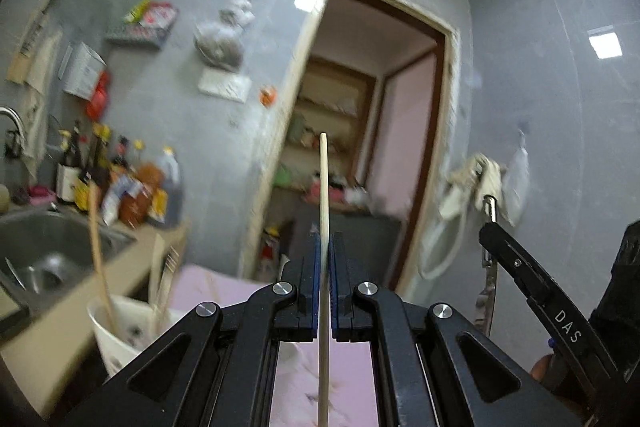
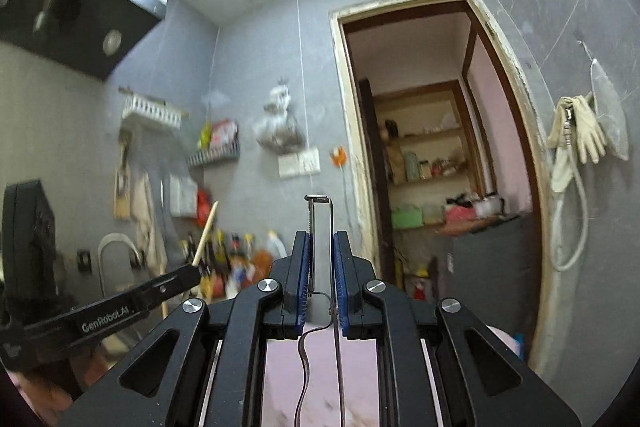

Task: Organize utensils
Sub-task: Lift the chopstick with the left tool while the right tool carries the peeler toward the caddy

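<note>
I see the kitchen counter (image 1: pixel 36 343) running along the left of my left wrist view, with the steel sink (image 1: pixel 48 247) sunk into it and a cluster of sauce bottles (image 1: pixel 120 187) at its far end against the grey wall. Near the counter's front edge stands a white utensil cup (image 1: pixel 116 343); a wooden spoon (image 1: pixel 98 251) and a fork (image 1: pixel 166 279) stand upright in it. Below both grippers lies a pink cloth (image 1: pixel 296 387).

My left gripper (image 1: pixel 325 259) is pinched fully together on a wooden chopstick (image 1: pixel 323 195), which runs straight out past the fingertips, raised well clear of the cup. My right gripper (image 2: pixel 321 259) is nearly closed, its blue pads clamping a thin metal peeler (image 2: pixel 320 227) with a wire-frame handle, head pointing forward beyond the fingertips. The two grippers are side by side, apart.
</note>
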The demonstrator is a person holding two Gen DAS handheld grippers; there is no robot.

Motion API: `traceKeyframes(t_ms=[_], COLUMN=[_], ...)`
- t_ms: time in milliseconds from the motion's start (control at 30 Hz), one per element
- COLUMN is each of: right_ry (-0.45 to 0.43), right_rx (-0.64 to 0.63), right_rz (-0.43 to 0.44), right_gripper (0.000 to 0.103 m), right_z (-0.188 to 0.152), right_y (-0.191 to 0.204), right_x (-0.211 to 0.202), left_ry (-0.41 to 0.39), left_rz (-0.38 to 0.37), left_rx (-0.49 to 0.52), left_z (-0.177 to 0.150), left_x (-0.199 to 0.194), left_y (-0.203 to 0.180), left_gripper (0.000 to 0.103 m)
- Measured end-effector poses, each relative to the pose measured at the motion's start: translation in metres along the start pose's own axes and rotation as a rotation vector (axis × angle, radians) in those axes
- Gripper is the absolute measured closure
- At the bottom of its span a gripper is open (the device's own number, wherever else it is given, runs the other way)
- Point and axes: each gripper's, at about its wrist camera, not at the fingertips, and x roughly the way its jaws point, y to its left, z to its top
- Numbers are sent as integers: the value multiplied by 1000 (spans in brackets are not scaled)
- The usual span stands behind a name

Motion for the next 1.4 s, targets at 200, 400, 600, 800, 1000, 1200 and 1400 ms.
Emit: traceKeyframes(t_ms=[200,400,600,800,1000,1200,1400], right_ry=[-63,-61,-53,-24,-51,-54,-29], right_rx=[121,182,221,136,94,74,74], right_rz=[96,137,155,157,144,125,114], right_gripper=[93,93,93,93,93,93,93], right_z=[-2,-21,-43,-57,-58,-64,-74], right_y=[15,27,32,44,51,53,55], right_x=[44,77,94,100,98,99,102], left_ry=[-113,-162,-177,-182,-180,-159,-142], left_rz=[66,176,239,295,322,320,302], left_rx=[-127,-261,-309,-328,-311,-275,-255], left_z=[19,24,15,5,-3,-10,-14], left_x=[-6,-1,-3,1,4,11,13], left_y=[78,146,169,172,168,160,155], left_gripper=[101,101,101,101,101,101,101])
